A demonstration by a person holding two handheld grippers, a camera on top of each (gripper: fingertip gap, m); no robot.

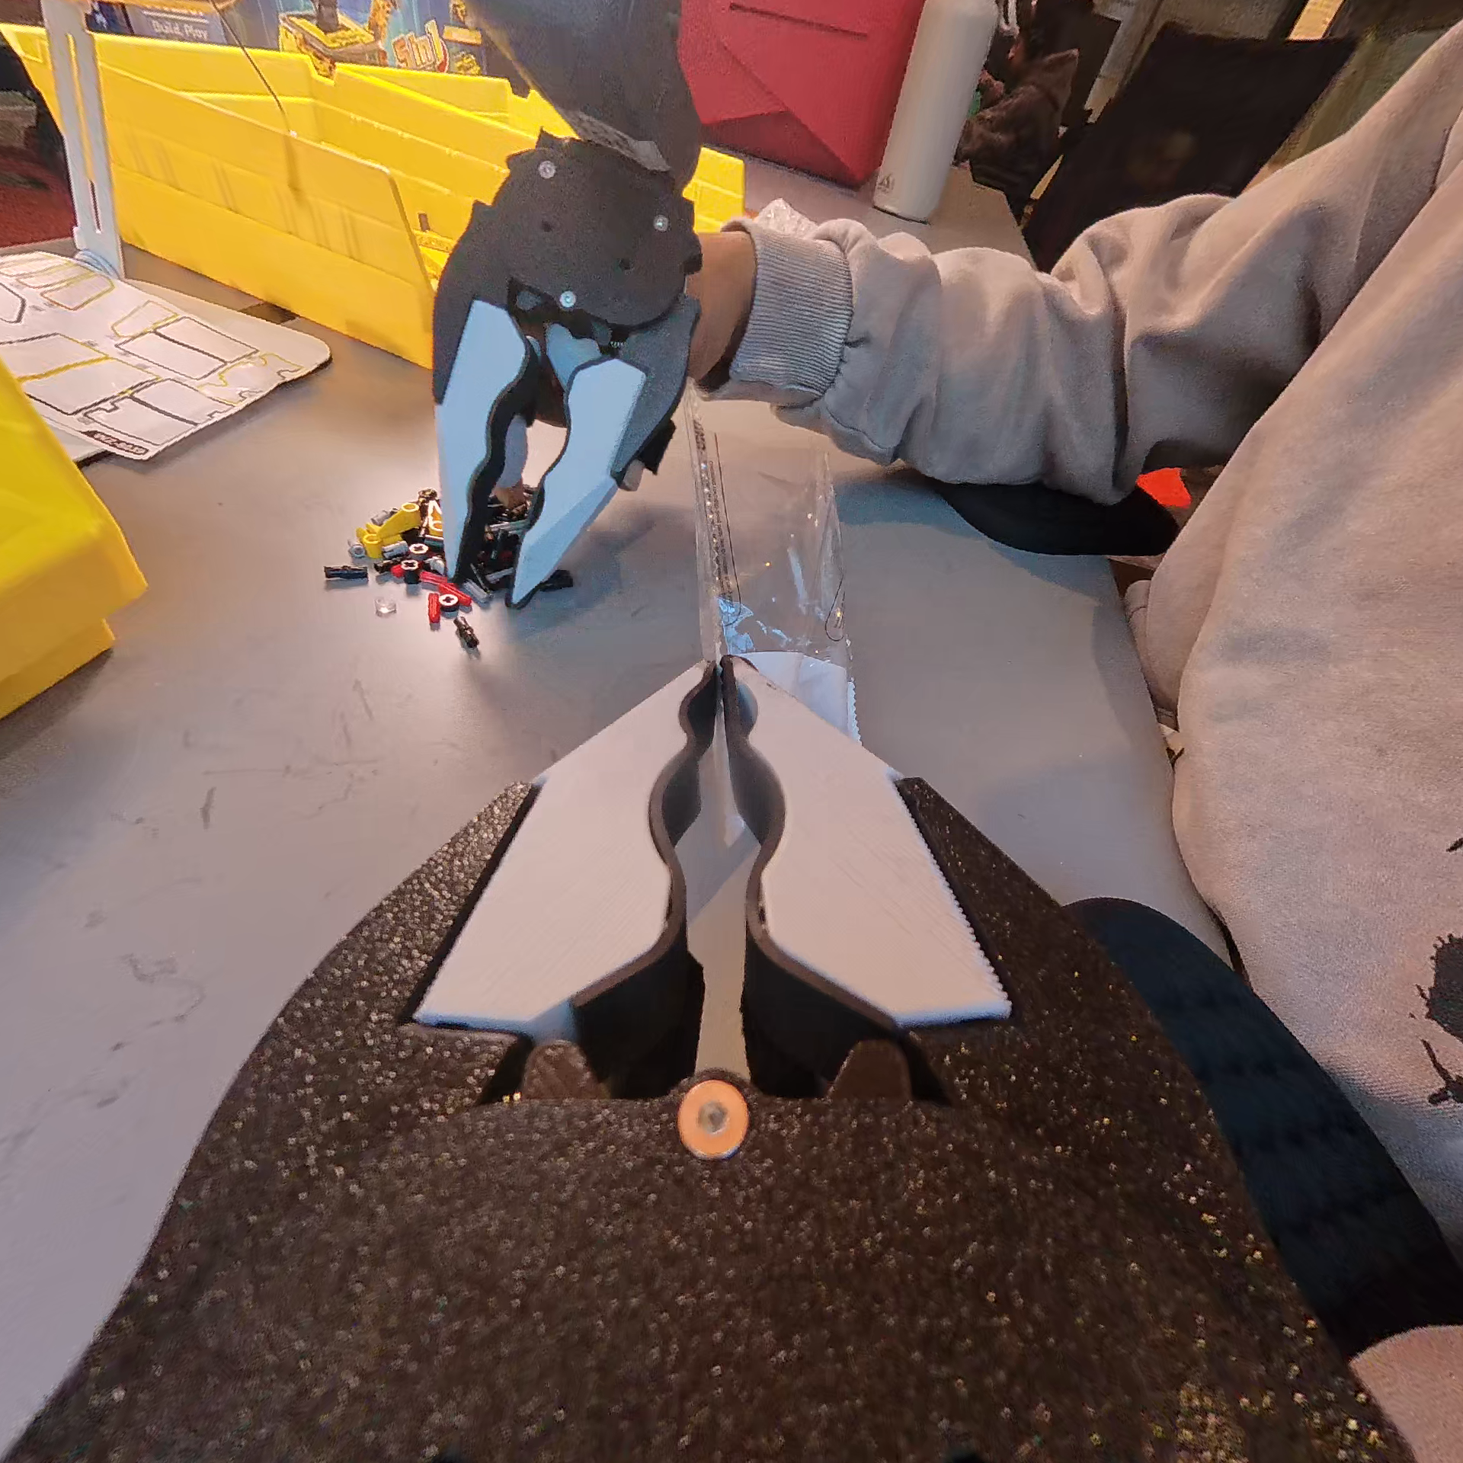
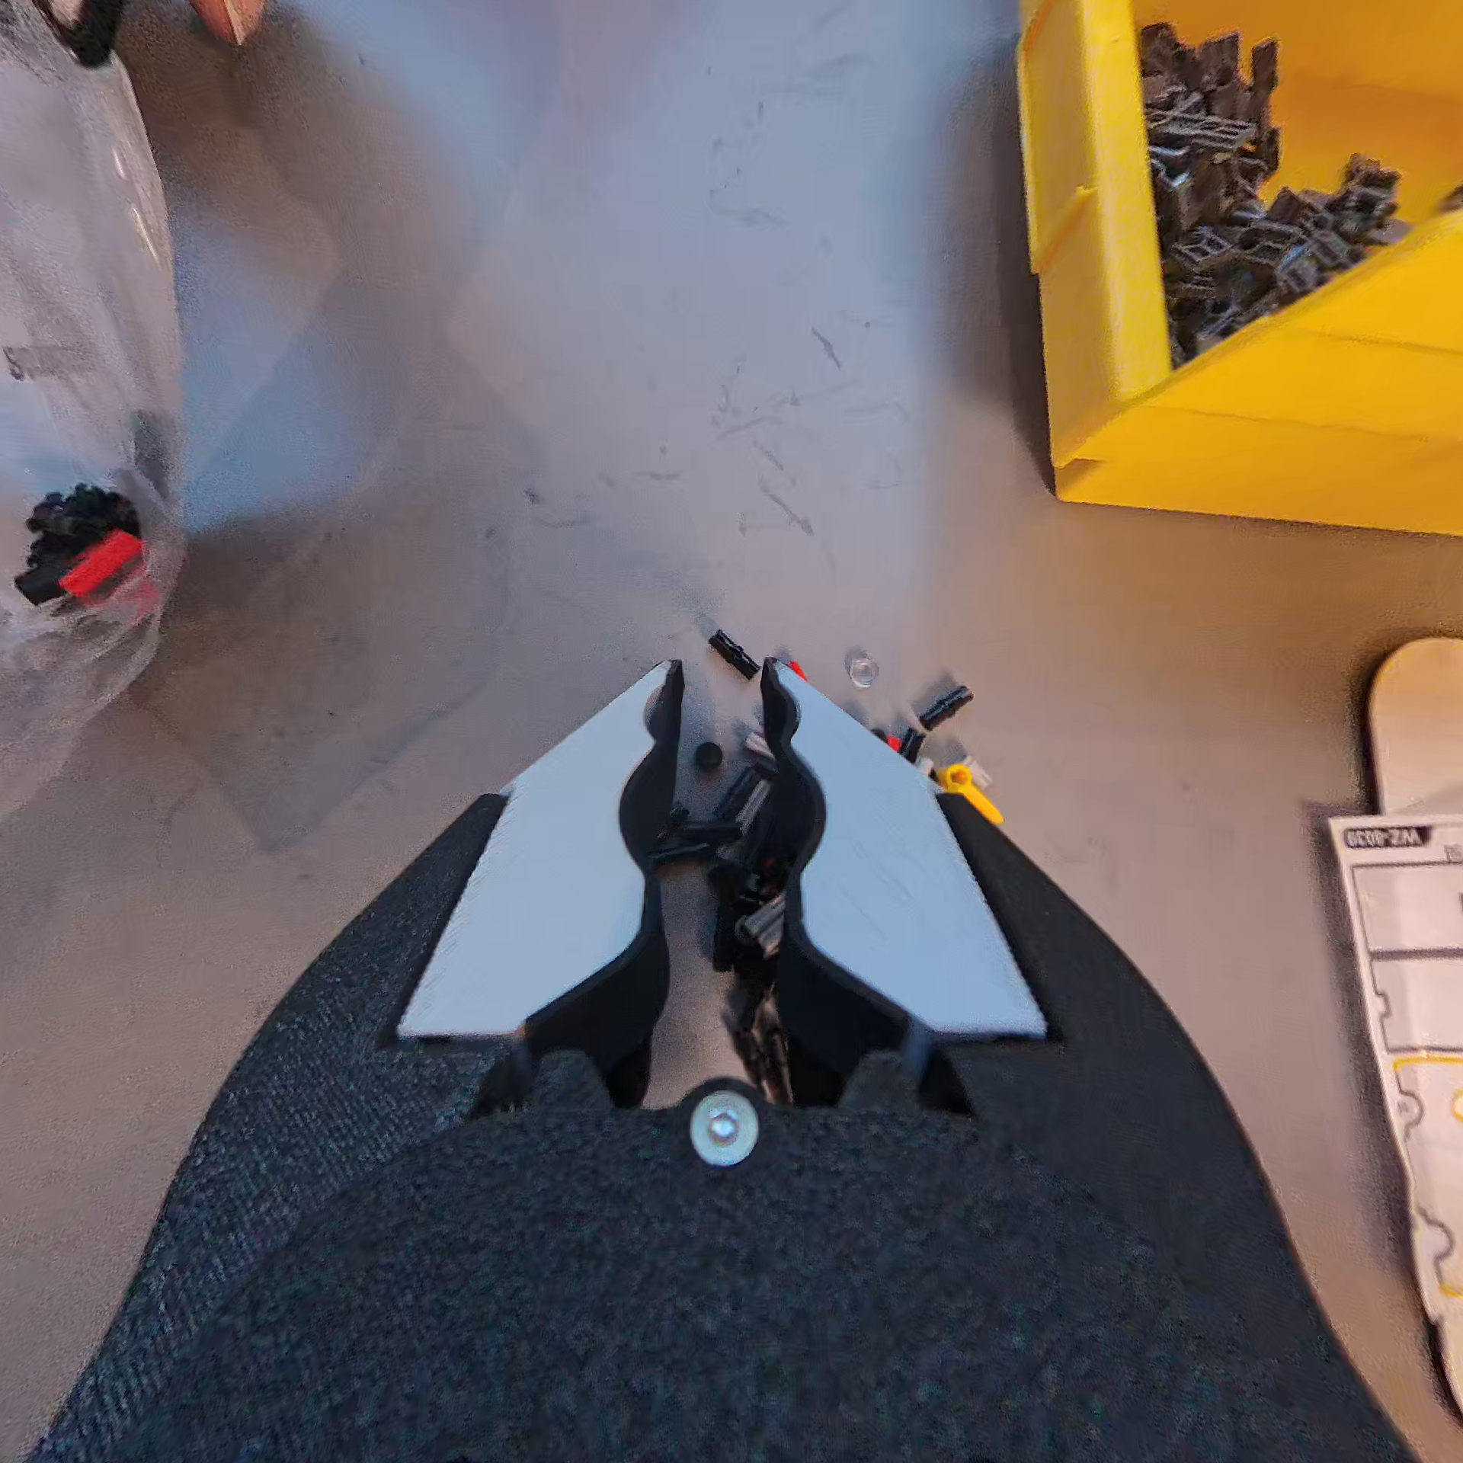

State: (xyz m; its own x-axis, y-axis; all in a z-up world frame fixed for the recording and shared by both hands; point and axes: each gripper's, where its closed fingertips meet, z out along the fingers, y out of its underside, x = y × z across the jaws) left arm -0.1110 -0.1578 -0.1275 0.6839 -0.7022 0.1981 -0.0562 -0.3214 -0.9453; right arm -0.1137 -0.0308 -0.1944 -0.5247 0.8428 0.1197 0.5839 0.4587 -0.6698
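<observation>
My left gripper (image 1: pixel 720 673) pinches a clear bag (image 1: pixel 764 554). My right gripper (image 2: pixel 716 673), spread, straddles small parts (image 2: pixel 744 831) at six o'clock. A sloppy squeeze could flick them across the table (image 2: pixel 554 317).

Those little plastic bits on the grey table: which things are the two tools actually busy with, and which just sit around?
In use:
- left tool, shut on the clear plastic bag
- right tool, open over the pile of small parts

Lying about:
- yellow bin of dark pieces
- printed sheet
- white bottle
</observation>
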